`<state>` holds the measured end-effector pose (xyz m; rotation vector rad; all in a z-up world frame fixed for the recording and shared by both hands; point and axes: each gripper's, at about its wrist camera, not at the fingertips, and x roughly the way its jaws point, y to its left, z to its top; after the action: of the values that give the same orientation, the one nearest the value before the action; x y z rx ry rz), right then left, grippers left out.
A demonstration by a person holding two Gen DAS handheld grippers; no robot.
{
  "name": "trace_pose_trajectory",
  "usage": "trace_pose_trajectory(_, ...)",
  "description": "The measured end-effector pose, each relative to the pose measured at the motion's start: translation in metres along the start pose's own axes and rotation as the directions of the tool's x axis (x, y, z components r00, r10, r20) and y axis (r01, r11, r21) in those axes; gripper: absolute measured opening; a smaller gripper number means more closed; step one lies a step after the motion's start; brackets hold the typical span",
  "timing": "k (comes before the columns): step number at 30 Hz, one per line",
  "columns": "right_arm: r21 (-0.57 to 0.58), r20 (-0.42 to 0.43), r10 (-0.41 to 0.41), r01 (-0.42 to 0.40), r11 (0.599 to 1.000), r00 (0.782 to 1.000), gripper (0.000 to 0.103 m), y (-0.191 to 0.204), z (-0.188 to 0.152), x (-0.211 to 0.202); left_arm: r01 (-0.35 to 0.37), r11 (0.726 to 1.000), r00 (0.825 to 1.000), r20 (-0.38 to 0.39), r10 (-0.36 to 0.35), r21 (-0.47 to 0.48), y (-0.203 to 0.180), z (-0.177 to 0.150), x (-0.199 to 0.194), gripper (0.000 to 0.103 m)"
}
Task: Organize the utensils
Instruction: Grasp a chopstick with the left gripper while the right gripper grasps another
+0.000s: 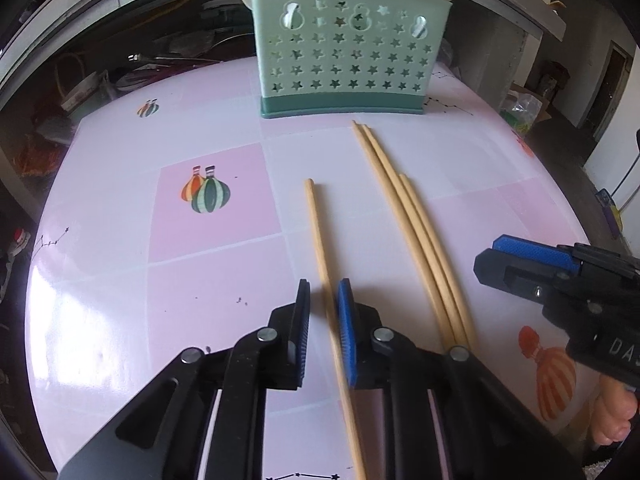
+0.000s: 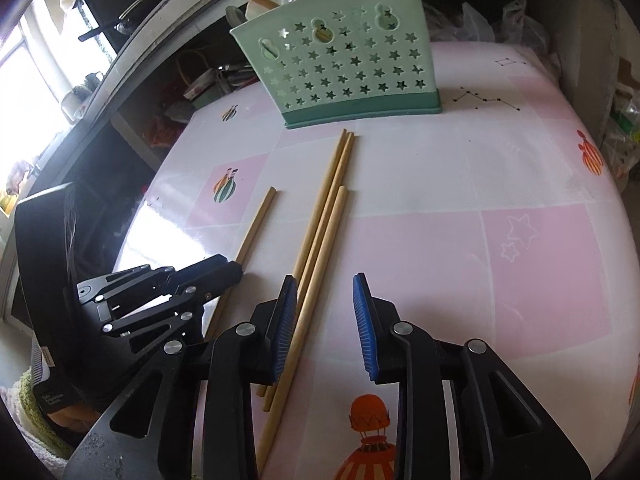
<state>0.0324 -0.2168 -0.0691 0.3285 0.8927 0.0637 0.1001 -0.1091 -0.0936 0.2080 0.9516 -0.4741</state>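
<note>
Ribbed blue fingers [image 1: 347, 332] flank one round wooden chopstick [image 1: 320, 240] (smooth, pale).

A pale green plastic utensil holder with star-shaped holes [image 1: 346, 54] stands at the far side of the pink checked tablecloth [image 1: 216, 208]. In front of it lie three long wooden chopsticks side by side [image 1: 404, 208]. A single wooden chopstick [image 1: 318, 232] lies apart to their left, running between the fingers of the left gripper [image 1: 324, 320]. The right gripper [image 2: 325, 320] sits over the near part of the three.
</note>
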Motion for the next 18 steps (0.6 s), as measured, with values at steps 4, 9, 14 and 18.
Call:
trace_pose_trajectory(4,-0.021,-0.031,-0.01,0.01,1.0,0.999,0.018,0.008,-0.002,0.012,-0.015,0.999,1.0,0.002,0.015,-0.034,0.009,-0.001,-0.001,0.012)
trace_pose_trajectory(9,-0.046,-0.052,-0.047,0.045,0.998,0.998,0.012,0.012,-0.006,0.019,-0.017,0.999,1.0,0.006,0.017,-0.046,0.014,-0.004,-0.003,0.012)
trace_pose_trajectory(14,-0.063,-0.048,-0.082,0.079,0.995,0.995,0.007,0.013,-0.005,0.02,-0.012,0.999,1.0,0.009,0.013,-0.048,0.015,-0.004,-0.003,0.012)
trace_pose_trajectory(18,-0.089,-0.034,-0.132,0.129,0.988,0.991,0.006,0.01,-0.004,0.019,-0.015,0.999,1.0,0.011,0.015,-0.048,0.015,-0.004,-0.002,0.012)
